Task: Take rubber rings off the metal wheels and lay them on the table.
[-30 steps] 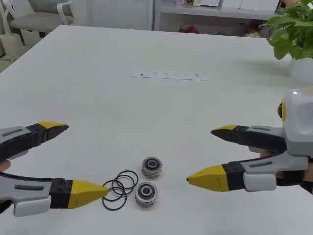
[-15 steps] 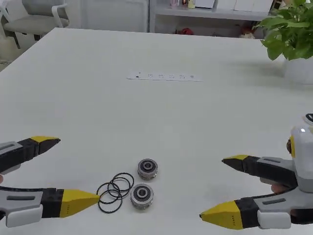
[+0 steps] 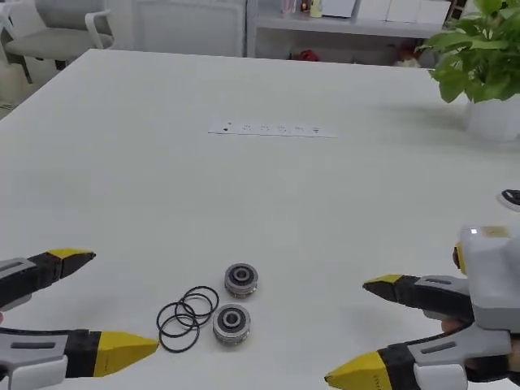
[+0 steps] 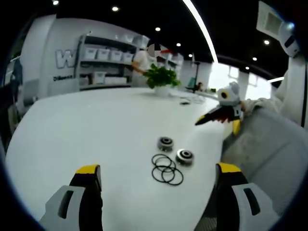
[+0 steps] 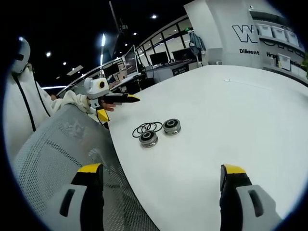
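Black rings (image 3: 185, 313) lie loose on the white table (image 3: 268, 195), just beside two wheels (image 3: 231, 322) and near my edge. My left gripper (image 3: 123, 303) and right gripper (image 3: 348, 331) flank them, well apart, jaws spread wide and holding nothing. Broad tabletop runs beyond toward a plant (image 3: 479, 49).

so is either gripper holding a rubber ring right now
No, both the left gripper and right gripper are open and empty, and the rubber rings lie on the table beside the metal wheels.
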The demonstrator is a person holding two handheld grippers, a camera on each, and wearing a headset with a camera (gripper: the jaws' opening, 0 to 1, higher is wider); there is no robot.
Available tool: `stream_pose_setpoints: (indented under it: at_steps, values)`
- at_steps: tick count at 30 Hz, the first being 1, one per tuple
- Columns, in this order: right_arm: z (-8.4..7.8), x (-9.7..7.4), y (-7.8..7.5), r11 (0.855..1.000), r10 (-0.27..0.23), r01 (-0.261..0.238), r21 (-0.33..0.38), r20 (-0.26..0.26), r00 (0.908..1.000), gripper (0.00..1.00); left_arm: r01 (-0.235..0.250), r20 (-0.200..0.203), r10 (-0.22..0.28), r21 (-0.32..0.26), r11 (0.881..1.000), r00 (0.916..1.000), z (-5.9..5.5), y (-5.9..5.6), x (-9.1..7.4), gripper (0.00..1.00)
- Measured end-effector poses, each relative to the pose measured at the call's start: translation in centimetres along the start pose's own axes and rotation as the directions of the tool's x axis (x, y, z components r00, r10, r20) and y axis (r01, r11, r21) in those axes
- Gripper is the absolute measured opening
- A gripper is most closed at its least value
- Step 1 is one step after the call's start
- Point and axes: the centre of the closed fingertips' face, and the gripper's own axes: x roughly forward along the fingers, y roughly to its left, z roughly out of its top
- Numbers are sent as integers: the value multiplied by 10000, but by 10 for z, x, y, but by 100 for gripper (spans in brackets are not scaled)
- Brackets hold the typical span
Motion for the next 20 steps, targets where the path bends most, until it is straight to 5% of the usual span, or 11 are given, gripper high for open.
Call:
stream_pose_setpoints:
  at_steps: [20]
  values:
    - [-11,2,-4,10000,25,-22,86,-376,9993,97,377,-494,-380,-56,9993,9981,-15,-5,4,100]
